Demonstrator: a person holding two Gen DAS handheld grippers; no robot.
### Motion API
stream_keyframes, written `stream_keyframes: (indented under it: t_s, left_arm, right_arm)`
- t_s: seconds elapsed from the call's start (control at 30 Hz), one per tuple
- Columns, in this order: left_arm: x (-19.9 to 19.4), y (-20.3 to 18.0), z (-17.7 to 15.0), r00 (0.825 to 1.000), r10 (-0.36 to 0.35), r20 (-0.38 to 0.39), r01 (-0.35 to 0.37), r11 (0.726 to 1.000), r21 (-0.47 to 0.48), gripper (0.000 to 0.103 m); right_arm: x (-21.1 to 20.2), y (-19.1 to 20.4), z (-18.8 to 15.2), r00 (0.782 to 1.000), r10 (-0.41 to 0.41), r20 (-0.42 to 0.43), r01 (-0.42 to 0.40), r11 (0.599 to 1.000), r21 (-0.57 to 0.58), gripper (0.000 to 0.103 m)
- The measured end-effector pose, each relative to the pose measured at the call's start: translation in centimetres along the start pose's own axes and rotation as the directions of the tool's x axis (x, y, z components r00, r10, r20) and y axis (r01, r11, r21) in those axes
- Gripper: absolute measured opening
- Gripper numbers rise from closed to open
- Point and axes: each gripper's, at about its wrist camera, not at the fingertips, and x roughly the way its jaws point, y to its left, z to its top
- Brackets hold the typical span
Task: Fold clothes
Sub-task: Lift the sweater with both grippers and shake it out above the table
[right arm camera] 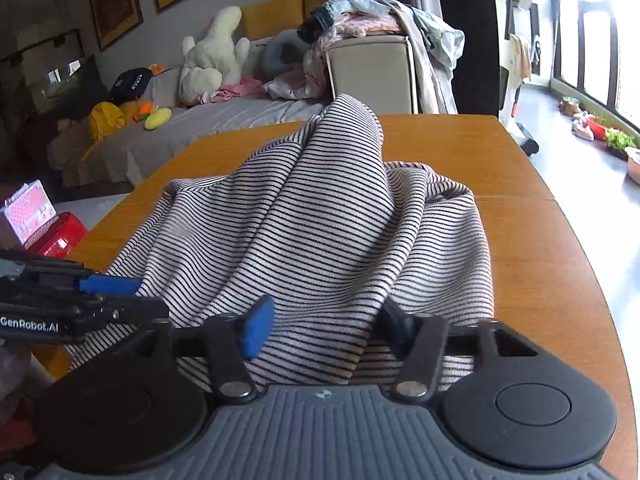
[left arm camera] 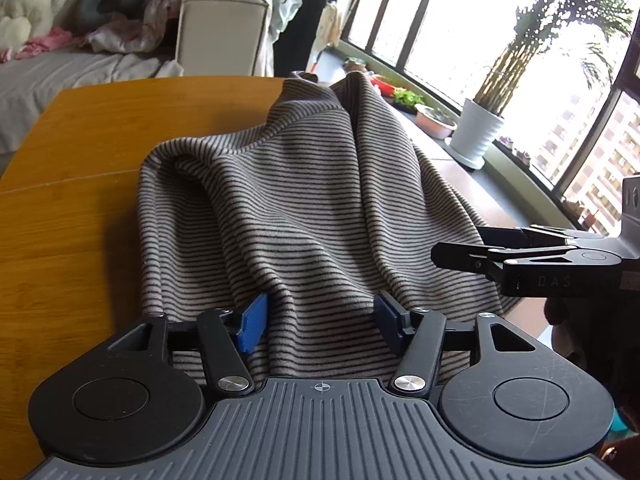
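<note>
The striped garment (left arm camera: 304, 208) is being spread on the wooden worktop (left arm camera: 80, 184), its near edge lying between the wide-open, empty left gripper (left arm camera: 320, 320) and right gripper (right arm camera: 324, 328).

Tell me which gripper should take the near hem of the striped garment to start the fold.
Left, narrowly. The left gripper is open, with the striped garment already between its fingers, over the wooden table. The right gripper is open and straddles a fold too, but the cloth there looks bunched.

One striped garment (left arm camera: 304, 200), one wooden table (left arm camera: 80, 168), two tongs: left (left arm camera: 320, 320), right (right arm camera: 324, 328); one potted plant (left arm camera: 478, 132).
</note>
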Motion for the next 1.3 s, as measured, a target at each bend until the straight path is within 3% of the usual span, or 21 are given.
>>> stream_keyframes:
  t_s: [0.03, 0.07, 0.2, 0.27, 0.33, 0.47, 0.5, 0.57, 0.63, 0.67, 0.73, 0.77, 0.87, 0.93, 0.97, 1.0, 1.1, 1.13, 1.2, 1.27, 1.3]
  left_arm:
    - [-0.1, -0.2, 0.3, 1.000, 0.002, 0.009, -0.002, 1.000, 0.007, 0.018]
    - [-0.4, -0.2, 0.8, 1.000, -0.008, 0.020, 0.008, 1.000, 0.004, 0.008]
    - [-2.7, 0.4, 4.4, 0.992, -0.013, 0.123, 0.011, 1.000, 0.022, 0.005]
    - [-4.1, 1.3, 6.8, 0.976, 0.038, 0.217, -0.045, 0.998, 0.031, 0.002]
    - [-5.0, 3.2, 9.3, 0.954, 0.106, 0.282, -0.109, 0.994, -0.005, 0.002]
    - [-4.2, 7.6, 12.2, 0.923, 0.252, 0.292, -0.239, 0.968, -0.080, 0.002]
    - [-3.8, 8.4, 12.5, 0.927, 0.260, 0.272, -0.243, 0.965, -0.095, 0.002]
    - [-2.7, 8.4, 12.3, 0.951, 0.208, 0.230, -0.190, 0.977, -0.097, 0.004]
    - [-1.4, 7.0, 11.9, 0.971, 0.136, 0.198, -0.126, 0.990, -0.063, 0.018]
    - [-0.7, 5.8, 11.5, 0.978, 0.096, 0.184, -0.091, 0.995, -0.036, 0.040]
    - [0.8, 3.3, 10.8, 0.989, 0.021, 0.146, -0.024, 1.000, 0.020, 0.068]
    - [1.8, 2.0, 10.5, 0.993, -0.013, 0.120, 0.007, 0.999, 0.053, 0.077]
    - [5.4, -1.9, 9.4, 0.999, -0.019, 0.046, 0.010, 0.983, 0.185, 0.086]
    - [7.0, -3.2, 8.8, 0.997, 0.057, 0.044, -0.067, 0.955, 0.290, 0.079]
    - [7.7, -3.8, 8.5, 0.994, 0.096, 0.049, -0.107, 0.934, 0.341, 0.038]
    - [8.0, -3.6, 8.7, 0.990, 0.127, 0.055, -0.139, 0.921, 0.364, 0.009]
    - [6.0, 0.0, 11.7, 0.980, 0.170, 0.106, -0.194, 0.937, 0.290, 0.005]
    - [5.1, 1.4, 12.9, 0.968, 0.206, 0.142, -0.238, 0.934, 0.267, 0.005]
    - [4.0, 4.6, 15.1, 0.940, 0.279, 0.198, -0.319, 0.924, 0.212, 0.005]
    - [4.1, 8.3, 16.9, 0.913, 0.353, 0.204, -0.384, 0.912, 0.145, 0.005]
    - [4.8, 10.0, 17.3, 0.889, 0.411, 0.202, -0.440, 0.889, 0.125, 0.004]
  right_arm:
    - [0.1, 0.1, 0.2, 1.000, 0.011, 0.004, -0.011, 1.000, -0.005, 0.010]
    - [0.2, 0.2, 0.3, 1.000, 0.021, 0.008, -0.021, 1.000, -0.009, 0.010]
    - [-2.1, -0.9, 5.5, 0.986, 0.000, 0.164, 0.012, 0.997, -0.072, 0.009]
    - [-2.8, -2.3, 8.2, 0.969, -0.053, 0.239, 0.074, 0.994, -0.081, 0.009]
    - [-2.2, -4.4, 10.3, 0.958, -0.117, 0.262, 0.139, 0.988, -0.065, 0.009]
    - [1.8, -8.9, 11.3, 0.951, -0.253, 0.180, 0.262, 0.965, -0.025, 0.009]
    - [3.2, -10.1, 10.8, 0.951, -0.280, 0.135, 0.283, 0.959, -0.009, 0.009]
    - [5.2, -11.6, 9.6, 0.953, -0.296, 0.060, 0.295, 0.955, 0.024, 0.009]
    - [6.7, -12.3, 8.2, 0.956, -0.293, 0.013, 0.292, 0.955, 0.050, 0.009]
    - [6.9, -12.3, 7.6, 0.958, -0.286, 0.010, 0.286, 0.957, 0.052, 0.009]
    - [6.8, -11.9, 7.2, 0.961, -0.276, 0.022, 0.275, 0.960, 0.045, 0.009]
    - [6.5, -11.6, 7.2, 0.962, -0.270, 0.033, 0.268, 0.962, 0.043, 0.009]
    - [4.6, -11.2, 8.1, 0.971, -0.222, 0.087, 0.216, 0.974, 0.067, 0.009]
    - [2.6, -11.0, 9.1, 0.975, -0.170, 0.146, 0.157, 0.983, 0.097, 0.009]
    - [1.5, -11.0, 9.6, 0.975, -0.134, 0.178, 0.113, 0.986, 0.124, 0.009]
    - [0.3, -11.1, 10.1, 0.973, -0.095, 0.212, 0.064, 0.986, 0.152, 0.009]
    - [-1.8, -12.1, 11.0, 0.962, -0.021, 0.273, -0.042, 0.975, 0.220, 0.009]
    - [-1.9, -12.4, 11.0, 0.961, -0.013, 0.275, -0.053, 0.971, 0.232, 0.009]
    - [-0.9, -13.0, 10.4, 0.969, -0.039, 0.244, -0.022, 0.970, 0.241, 0.009]
    - [1.5, -13.5, 9.1, 0.985, -0.089, 0.149, 0.048, 0.966, 0.255, 0.009]
    - [2.7, -13.8, 8.4, 0.989, -0.113, 0.099, 0.084, 0.962, 0.261, 0.009]
